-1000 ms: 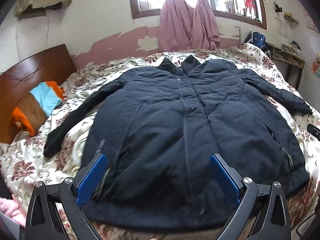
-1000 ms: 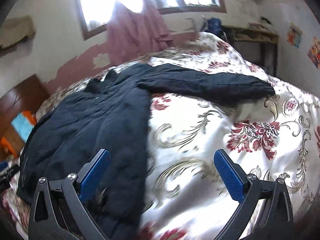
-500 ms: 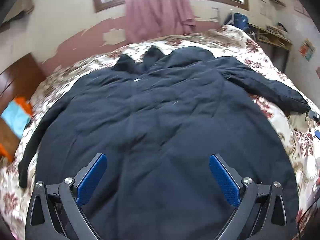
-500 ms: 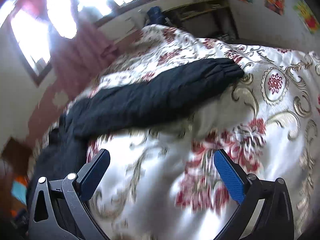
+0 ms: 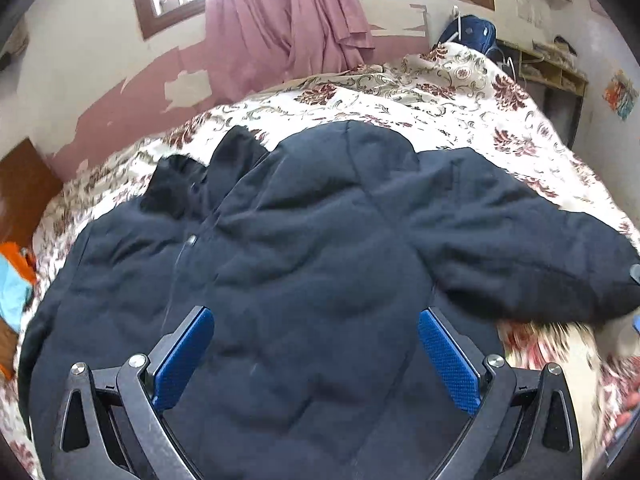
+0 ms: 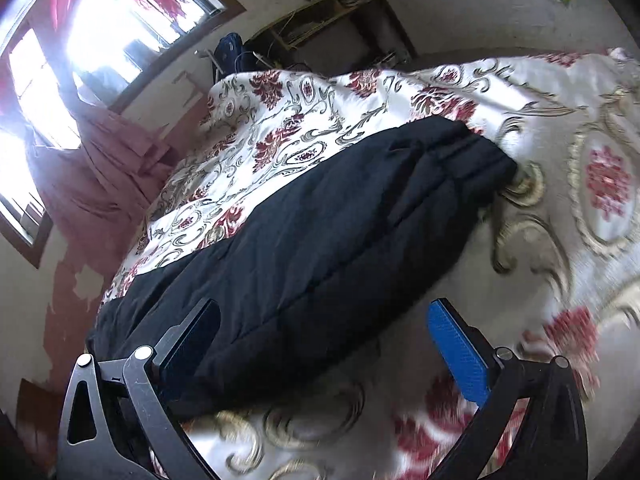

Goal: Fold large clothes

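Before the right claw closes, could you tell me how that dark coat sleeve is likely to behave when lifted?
The sleeve looks padded and quilted, so it will probably sag either side of the open right claw rather than stay straight. It seems bulky, likely dragging the coat. The satiny bedspread may let it slide.

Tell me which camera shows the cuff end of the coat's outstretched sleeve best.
The right wrist view. There the sleeve runs across the middle of the picture and its cuff lies fully visible on the flowered bedspread. The left wrist view shows the whole coat, but the sleeve's end runs off its right edge.
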Demonstrator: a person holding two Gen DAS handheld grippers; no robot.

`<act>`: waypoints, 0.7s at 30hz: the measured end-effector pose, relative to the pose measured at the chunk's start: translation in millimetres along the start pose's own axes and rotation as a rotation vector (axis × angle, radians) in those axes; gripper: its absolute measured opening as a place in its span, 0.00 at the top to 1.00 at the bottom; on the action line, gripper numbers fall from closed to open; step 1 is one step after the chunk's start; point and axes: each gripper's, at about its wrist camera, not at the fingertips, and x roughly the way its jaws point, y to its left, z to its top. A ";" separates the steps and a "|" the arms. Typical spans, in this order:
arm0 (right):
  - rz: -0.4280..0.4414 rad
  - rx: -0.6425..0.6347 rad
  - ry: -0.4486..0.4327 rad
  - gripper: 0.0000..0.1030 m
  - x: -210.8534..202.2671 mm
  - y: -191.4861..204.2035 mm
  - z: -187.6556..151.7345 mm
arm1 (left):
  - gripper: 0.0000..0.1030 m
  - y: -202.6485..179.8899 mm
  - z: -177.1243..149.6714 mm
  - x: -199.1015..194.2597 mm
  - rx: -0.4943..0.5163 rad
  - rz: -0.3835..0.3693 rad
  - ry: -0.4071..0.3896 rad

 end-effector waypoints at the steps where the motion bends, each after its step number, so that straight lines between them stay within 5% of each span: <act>1: 0.005 0.012 0.023 0.01 7.2 -2.3 4.7 | 0.00 -7.0 3.7 8.0 0.009 0.020 -0.003; 7: 0.078 0.168 0.115 0.01 40.3 -30.1 -1.1 | 0.00 -39.8 7.6 38.9 0.039 0.068 -0.002; 13: 0.175 0.243 0.035 0.04 50.0 -41.1 -8.8 | 0.00 -43.6 7.1 49.0 0.051 0.048 -0.023; 21: 0.197 0.258 -0.057 0.85 45.8 -43.2 -15.9 | 0.00 -45.9 0.7 57.7 0.046 0.048 -0.033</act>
